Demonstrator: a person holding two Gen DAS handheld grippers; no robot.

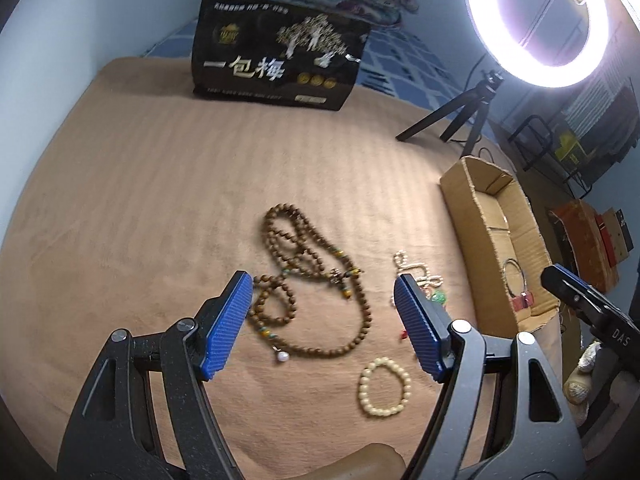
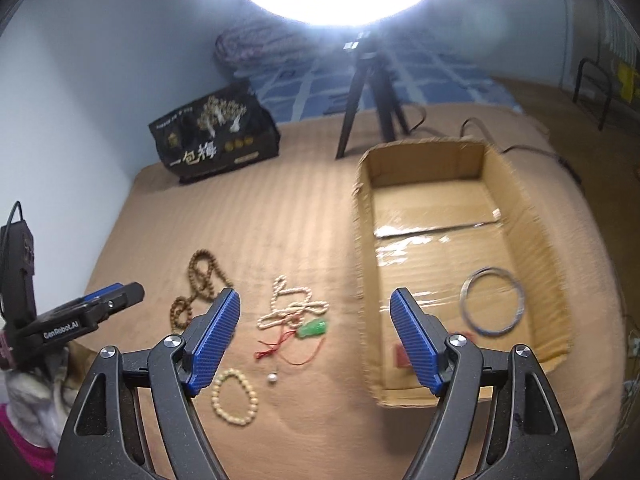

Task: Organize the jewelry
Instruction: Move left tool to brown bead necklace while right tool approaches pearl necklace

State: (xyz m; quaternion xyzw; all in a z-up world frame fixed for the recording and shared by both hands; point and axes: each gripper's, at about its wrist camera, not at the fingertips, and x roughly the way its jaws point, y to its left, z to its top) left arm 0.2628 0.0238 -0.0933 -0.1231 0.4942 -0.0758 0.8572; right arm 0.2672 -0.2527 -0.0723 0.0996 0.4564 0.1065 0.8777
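Observation:
A long brown bead necklace [image 1: 316, 280] lies in loops on the tan blanket; it also shows in the right wrist view [image 2: 198, 284]. A cream bead bracelet [image 1: 384, 386] [image 2: 235, 396] lies nearer. A cream bead strand [image 2: 290, 304] with a green pendant [image 2: 314, 328] and red cord lies between them and the cardboard box [image 2: 362, 240] [image 1: 464, 216]. In the box lie a silver bangle [image 2: 492, 300] and a small red item. My left gripper [image 1: 324, 300] is open and empty above the brown necklace. My right gripper [image 2: 316, 320] is open and empty, over the box's left wall.
A black snack bag [image 1: 276, 56] stands at the far side of the tan blanket [image 1: 140, 200]. A ring light [image 1: 536, 16] on a black tripod [image 1: 460, 116] stands behind the box. Folded bedding lies at the back. The bed edge and floor clutter are at right.

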